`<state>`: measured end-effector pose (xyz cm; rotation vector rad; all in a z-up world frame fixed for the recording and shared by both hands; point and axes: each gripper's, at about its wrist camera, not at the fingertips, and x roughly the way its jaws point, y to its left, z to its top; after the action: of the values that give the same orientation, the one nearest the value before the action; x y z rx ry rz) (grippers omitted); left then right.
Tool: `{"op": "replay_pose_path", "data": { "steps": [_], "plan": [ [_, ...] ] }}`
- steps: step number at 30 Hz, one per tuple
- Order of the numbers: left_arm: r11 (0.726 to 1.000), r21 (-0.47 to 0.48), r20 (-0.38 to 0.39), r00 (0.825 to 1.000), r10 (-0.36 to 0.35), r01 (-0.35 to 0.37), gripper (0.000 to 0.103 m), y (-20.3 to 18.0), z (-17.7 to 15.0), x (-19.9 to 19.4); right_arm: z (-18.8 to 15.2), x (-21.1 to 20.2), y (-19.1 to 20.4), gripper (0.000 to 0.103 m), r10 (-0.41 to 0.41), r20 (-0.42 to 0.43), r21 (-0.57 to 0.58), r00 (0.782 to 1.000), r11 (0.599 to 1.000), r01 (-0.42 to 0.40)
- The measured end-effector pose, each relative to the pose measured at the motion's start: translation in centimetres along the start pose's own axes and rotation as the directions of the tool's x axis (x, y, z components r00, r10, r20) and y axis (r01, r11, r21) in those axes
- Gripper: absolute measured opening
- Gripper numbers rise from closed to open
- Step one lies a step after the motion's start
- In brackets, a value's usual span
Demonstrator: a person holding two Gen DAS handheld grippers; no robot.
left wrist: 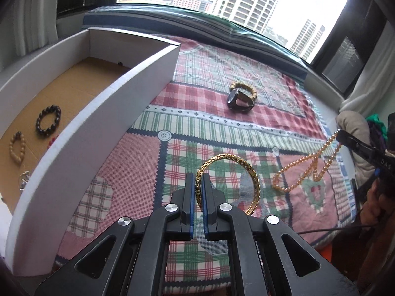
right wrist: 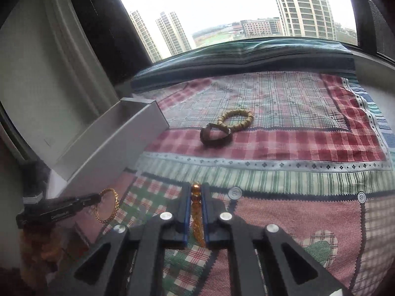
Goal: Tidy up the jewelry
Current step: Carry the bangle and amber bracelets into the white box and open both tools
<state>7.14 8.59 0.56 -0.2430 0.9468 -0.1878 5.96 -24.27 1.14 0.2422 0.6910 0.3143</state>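
Both grippers are loaded and raised above the patchwork cloth (left wrist: 222,113)

The left gripper (left wrist: 199,192) is clenched on a gold bangle (left wrist: 229,185), gripping the near left part of its rim; the ring stands on edge, and the rest of it juts out to the right of the fingers. The right gripper (right wrist: 196,212) is clenched on a gold bead necklace (left wrist: 308,167), which hangs below the fingers in loose loops; in the right wrist view the strand runs lengthwise between the jaws, with one amber bead showing at the tips.

The white cardboard box (left wrist: 118,103) lies to the left of both grippers, its long wall running from near to far. Inside it, on the brown floor, rest a dark bead bracelet (left wrist: 48,121) and a tan bead bracelet (left wrist: 17,148), with something red and a small metal piece close against the near wall, too hidden to name.

The left gripper is the nearer to the box, just beside the wall, and the right gripper stands well apart on the far side of it. In my judgement the bangle goes in first, with a lift over the wall and a move left.

Still on the cloth, far from both grippers, a wristwatch (right wrist: 215,135) lies touching a tan wooden bead bracelet (right wrist: 237,120), awaiting collection
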Motion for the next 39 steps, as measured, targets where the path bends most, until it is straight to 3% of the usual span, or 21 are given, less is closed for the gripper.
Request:
{"op": "replay_pose_path", "data": {
  "steps": [4, 8, 13, 17, 23, 27, 33, 35, 37, 39],
  "plan": [
    [0.999, -0.046, 0.029, 0.999, -0.025, 0.027, 0.003, 2.3, 1.1, -3.8, 2.2, -1.7, 3.4, 0.008, 0.079, 0.033, -0.06, 0.996, 0.995, -0.077],
    [0.992, -0.123, 0.063, 0.998, -0.005, 0.013, 0.003, 6.4, 2.2, -7.6, 4.5, -2.4, 8.3, 0.008, 0.134, 0.073, -0.17, 0.988, 0.978, -0.121],
    [0.965, -0.237, 0.09, 0.987, 0.133, -0.108, 0.003, 13.1, 3.4, -10.8, 8.0, -1.9, 14.5, 0.008, 0.196, 0.13, -0.317, 0.972, 0.937, -0.146],
    [0.928, -0.327, 0.068, 0.975, 0.212, -0.179, 0.003, 18.7, 4.6, -10.8, 11.0, 1.0, 18.8, 0.008, 0.27, 0.119, -0.369, 0.956, 0.905, -0.21],
    [0.87, -0.412, 0.002, 0.955, 0.296, -0.269, 0.003, 25.0, 5.4, -8.2, 14.3, 8.7, 24.6, 0.008, 0.365, 0.016, -0.38, 0.931, 0.863, -0.332],
    [0.86, -0.42, -0.047, 0.954, 0.297, -0.288, 0.003, 26.6, 5.5, -5.6, 15.6, 14.7, 27.7, 0.008, 0.345, -0.053, -0.392, 0.937, 0.856, -0.337],
    [0.856, -0.391, -0.131, 0.941, 0.311, -0.337, 0.008, 27.1, 5.0, -1.9, 15.2, 23.7, 30.7, 0.01, 0.232, -0.153, -0.417, 0.961, 0.866, -0.276],
    [0.852, -0.398, -0.135, 0.941, 0.311, -0.339, 0.028, 27.2, 4.5, -1.7, 15.1, 25.3, 30.9, 0.018, 0.203, -0.166, -0.414, 0.965, 0.874, -0.255],
    [0.851, -0.403, -0.119, 0.942, 0.315, -0.336, 0.036, 26.9, 4.0, -2.1, 15.2, 25.3, 30.6, 0.043, 0.192, -0.14, -0.405, 0.971, 0.884, -0.233],
    [0.854, -0.399, -0.103, 0.942, 0.32, -0.334, 0.038, 26.5, 3.6, -2.7, 15.3, 23.8, 29.8, 0.045, 0.199, -0.098, -0.395, 0.975, 0.892, -0.222]
  ]
}}
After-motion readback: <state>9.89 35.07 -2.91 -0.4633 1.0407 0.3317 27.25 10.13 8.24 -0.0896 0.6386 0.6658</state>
